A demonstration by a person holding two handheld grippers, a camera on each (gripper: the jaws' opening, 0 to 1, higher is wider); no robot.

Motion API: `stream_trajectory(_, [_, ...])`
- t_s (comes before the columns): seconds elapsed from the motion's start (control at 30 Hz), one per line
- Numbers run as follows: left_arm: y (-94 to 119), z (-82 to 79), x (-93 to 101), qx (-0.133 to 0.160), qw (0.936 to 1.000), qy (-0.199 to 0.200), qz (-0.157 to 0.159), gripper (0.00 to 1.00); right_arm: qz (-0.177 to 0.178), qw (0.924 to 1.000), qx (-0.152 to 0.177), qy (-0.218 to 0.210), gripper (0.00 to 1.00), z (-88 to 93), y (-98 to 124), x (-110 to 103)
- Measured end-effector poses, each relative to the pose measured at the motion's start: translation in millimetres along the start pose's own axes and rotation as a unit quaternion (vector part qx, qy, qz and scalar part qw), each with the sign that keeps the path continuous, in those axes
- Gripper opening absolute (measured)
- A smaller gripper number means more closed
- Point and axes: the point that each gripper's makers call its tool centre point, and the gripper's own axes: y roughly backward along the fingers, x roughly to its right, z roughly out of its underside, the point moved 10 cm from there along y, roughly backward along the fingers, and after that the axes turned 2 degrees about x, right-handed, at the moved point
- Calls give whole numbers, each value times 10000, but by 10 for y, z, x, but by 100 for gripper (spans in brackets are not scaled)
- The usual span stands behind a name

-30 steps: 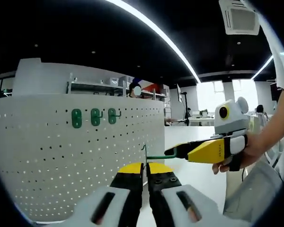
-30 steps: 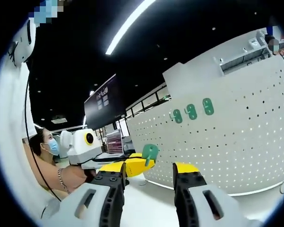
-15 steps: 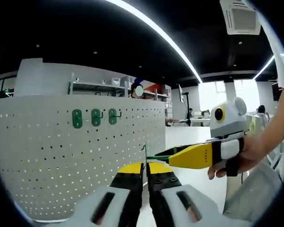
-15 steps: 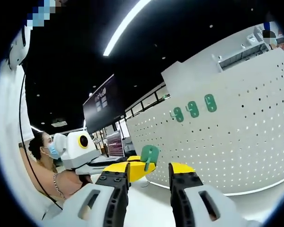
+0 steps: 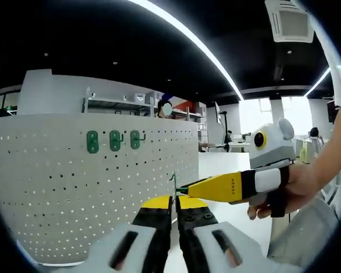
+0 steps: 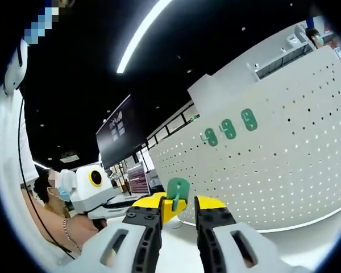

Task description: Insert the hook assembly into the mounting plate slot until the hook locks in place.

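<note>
1. Hook assembly, green with a flat rounded plate, sits between the two grippers, held off the pegboard; in the left gripper view it shows edge-on as a thin green strip just above the yellow jaw tips.
2. Left gripper has its jaws pressed together with hardly any gap, pinching the lower edge of that green piece.
3. Right gripper has its jaws drawn narrow, with the green plate standing in the gap between their yellow tips; whether both pads actually touch it I cannot tell.
4. In the left gripper view the right gripper reaches in from 3 o'clock, its yellow nose meeting the hook's stem, with a person's hand wrapped round its grip.
5. In the right gripper view the left gripper comes in from 9 o'clock, its yellow tip just behind the green plate.
6. Behind all this curves the mounting plate, a white perforated board, well apart from the held piece.
7. Three green hooks already hang on it in a row, up at 11 o'clock in the left gripper view and at 1 o'clock in the right gripper view.
</note>
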Motion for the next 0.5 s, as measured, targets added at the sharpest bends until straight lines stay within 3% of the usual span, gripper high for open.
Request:
stream_trajectory(0.37, [3,1,14,-20,10000,-31,20,2,-51,10000,36,-18,9,-4,-38,-34])
stream_trajectory(0.5, [7,10,14,-50,10000,-81,6,2,1,9998,-11,-208,8,9,-45,-25])
